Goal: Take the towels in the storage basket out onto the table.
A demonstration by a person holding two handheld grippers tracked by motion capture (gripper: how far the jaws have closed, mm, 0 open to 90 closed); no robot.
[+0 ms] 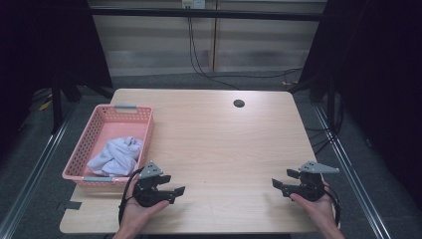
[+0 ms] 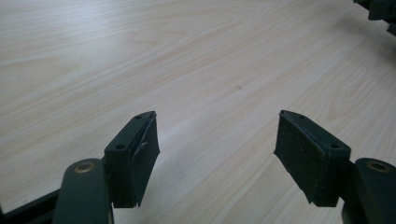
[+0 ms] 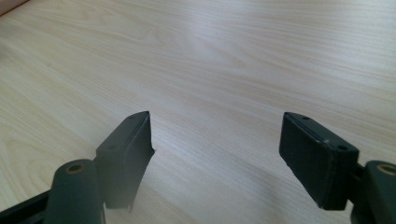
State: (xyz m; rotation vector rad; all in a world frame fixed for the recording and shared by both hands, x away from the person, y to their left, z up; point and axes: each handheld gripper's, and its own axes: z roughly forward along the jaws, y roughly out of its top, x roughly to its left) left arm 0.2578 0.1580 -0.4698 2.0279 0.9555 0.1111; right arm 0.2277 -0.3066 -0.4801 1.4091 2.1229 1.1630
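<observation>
At the left edge of the pale wood-grain table (image 1: pixel 219 129) sits a pink plastic mesh basket (image 1: pixel 142 127), and inside it lies a crumpled white cloth (image 1: pixel 117 155), bunched toward the near end. The cloth is probably the thing to be handled, since it is the only loose item and lies closest to a hand. Just right of the basket's near corner, the left gripper (image 1: pixel 173 185) rests low over the table with its jaws spread apart and nothing between them, angled toward the table's middle. Far right of the basket, near the table's right edge, the right gripper (image 1: pixel 279 180) likewise stands wide open and holds nothing, pointing inward. Both seem parked at a ready pose, clear of the basket.
</observation>
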